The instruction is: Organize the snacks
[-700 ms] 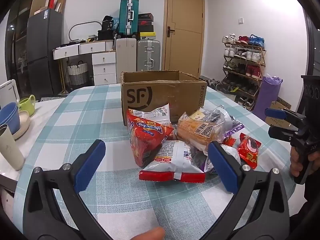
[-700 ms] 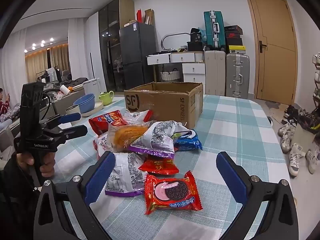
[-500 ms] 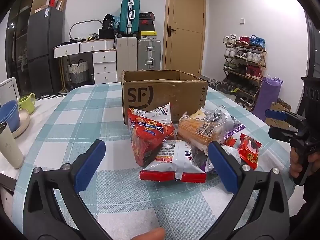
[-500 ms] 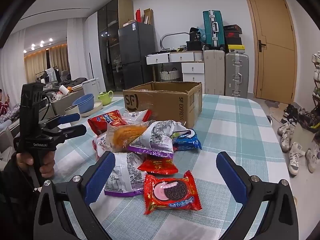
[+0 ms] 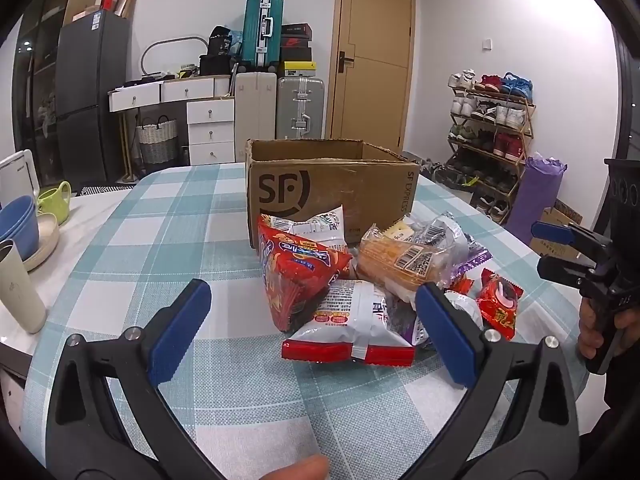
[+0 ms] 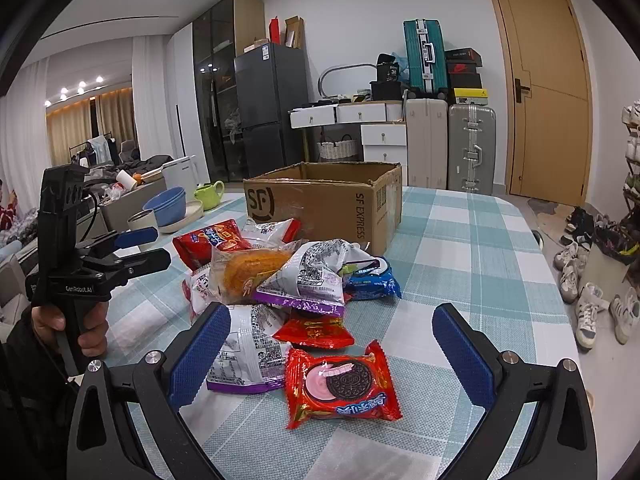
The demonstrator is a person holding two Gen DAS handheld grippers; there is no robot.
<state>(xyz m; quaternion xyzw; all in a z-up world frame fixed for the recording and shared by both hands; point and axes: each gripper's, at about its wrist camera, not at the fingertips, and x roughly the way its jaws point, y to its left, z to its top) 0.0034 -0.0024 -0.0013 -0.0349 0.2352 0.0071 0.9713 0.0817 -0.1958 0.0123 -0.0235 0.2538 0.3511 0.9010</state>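
Both grippers wide open, nothing between the pads: left gripper (image 5: 312,328) hovers over the checked table (image 5: 168,240) facing the near side of the snack pile (image 5: 360,272); right gripper (image 6: 332,344) hovers with a red cookie pack (image 6: 340,384) lying on the cloth between its fingers, untouched. Pile sits mid-table, against the front of the open box (image 6: 324,200).

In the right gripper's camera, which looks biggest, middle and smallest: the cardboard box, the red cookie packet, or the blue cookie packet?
1. Cardboard box
2. Red cookie packet, though it lies nearest the camera, which makes it look bigger
3. Blue cookie packet, partly hidden under another wrapper, so its real size is unsure
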